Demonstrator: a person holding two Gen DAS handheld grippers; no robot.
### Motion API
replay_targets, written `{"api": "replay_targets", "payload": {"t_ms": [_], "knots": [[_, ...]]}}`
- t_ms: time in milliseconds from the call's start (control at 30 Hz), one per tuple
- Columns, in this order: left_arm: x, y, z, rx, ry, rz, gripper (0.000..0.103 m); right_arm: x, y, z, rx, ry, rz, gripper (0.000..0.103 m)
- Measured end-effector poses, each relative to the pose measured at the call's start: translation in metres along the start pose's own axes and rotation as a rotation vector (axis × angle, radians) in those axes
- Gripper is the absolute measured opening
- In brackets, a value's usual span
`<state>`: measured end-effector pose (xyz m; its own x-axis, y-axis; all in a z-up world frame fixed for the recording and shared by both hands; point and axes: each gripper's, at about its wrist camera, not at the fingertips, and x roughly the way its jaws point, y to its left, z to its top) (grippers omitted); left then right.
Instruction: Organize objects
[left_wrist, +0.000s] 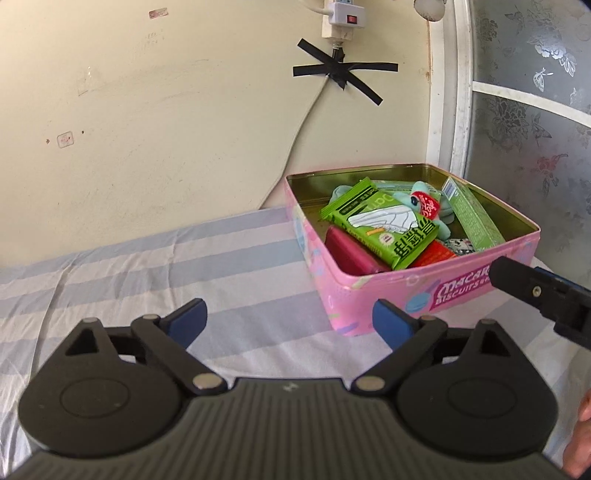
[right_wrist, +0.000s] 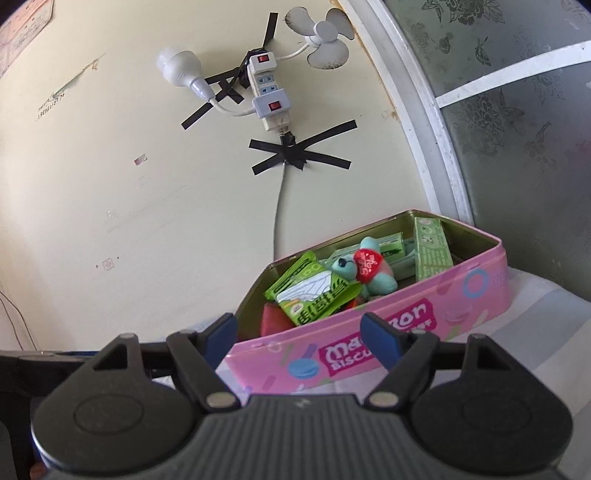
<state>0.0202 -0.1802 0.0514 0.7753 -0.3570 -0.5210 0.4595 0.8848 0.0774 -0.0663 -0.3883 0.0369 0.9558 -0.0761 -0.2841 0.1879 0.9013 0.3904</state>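
Both the left claw and right claw gape empty at lower centre, since the packets and plush already fill the pink tin on the bed.

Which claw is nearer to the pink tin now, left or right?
Right. The right claw is close in front of the pink tin, its fingers framing the tin's front wall. The left claw hangs farther back, beside its corner.

An open pink biscuit tin sits at centre right, holding a green packet, teal plush and green box.
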Motion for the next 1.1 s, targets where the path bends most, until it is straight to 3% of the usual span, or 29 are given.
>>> {"api": "replay_targets", "payload": {"t_ms": [67,533,1100], "knots": [[-0.003,0.006,-0.007,-0.008,0.006,0.007,0.101,-0.004,0.006,-0.004,0.004,0.009,0.008,0.086],[0.002,0.025,-0.046,-0.035,0.093,0.056,0.103,-0.013,0.028,-0.027,-0.010,0.076,0.037,0.096],[0.015,0.029,-0.052,-0.033,0.134,0.108,0.103,-0.004,0.025,-0.033,0.010,0.111,0.026,0.098]]}}
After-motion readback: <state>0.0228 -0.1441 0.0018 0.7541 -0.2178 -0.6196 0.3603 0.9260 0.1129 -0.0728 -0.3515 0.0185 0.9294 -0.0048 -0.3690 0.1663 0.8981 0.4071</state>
